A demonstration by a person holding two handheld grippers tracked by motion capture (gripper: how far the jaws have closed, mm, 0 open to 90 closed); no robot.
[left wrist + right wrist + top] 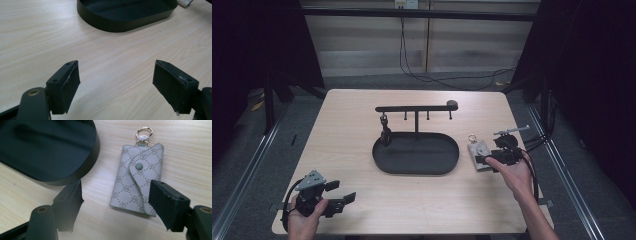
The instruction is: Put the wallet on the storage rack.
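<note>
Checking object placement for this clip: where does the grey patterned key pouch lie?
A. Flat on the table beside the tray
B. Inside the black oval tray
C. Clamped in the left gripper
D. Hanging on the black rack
A: the key pouch lies flat on the wooden table just outside the wall of the black oval tray, between the open jaws of the right gripper.
</note>
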